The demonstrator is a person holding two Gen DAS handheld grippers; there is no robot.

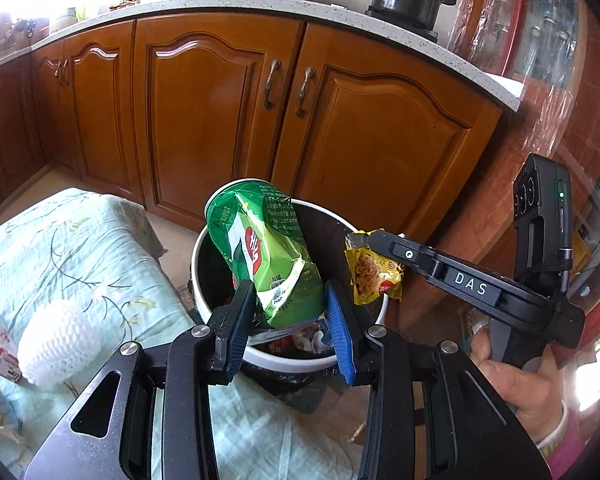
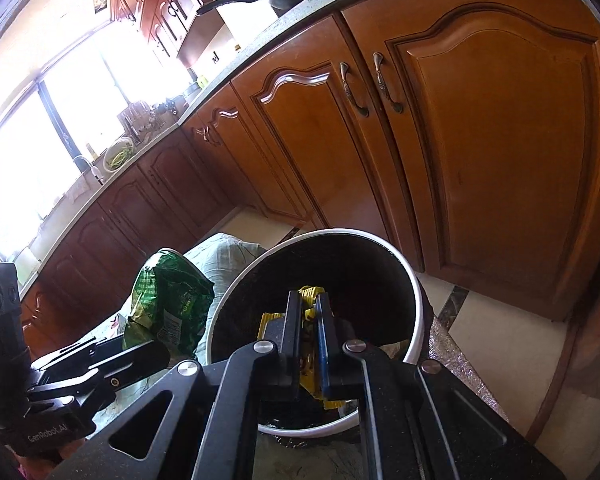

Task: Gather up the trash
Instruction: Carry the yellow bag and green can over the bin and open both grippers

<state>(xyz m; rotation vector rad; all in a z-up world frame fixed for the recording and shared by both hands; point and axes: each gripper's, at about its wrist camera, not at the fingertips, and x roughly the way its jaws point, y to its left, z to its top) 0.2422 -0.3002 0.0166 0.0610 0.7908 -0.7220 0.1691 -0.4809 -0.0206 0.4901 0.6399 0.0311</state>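
Over the kitchen bin: my left gripper point(image 1: 290, 312) clamps the green snack bag point(image 1: 268, 256), which stands tall above the white bin point(image 1: 284, 364) rim at its 9 o'clock side. My right gripper point(image 2: 309, 320) pinches the yellow wrapper point(image 1: 374, 272) at the rim's 3 o'clock. I judge the risk plain: released here, the top-heavy bag could tip outward onto the floral cloth point(image 1: 80, 248), and the wrapper could slide down outside.
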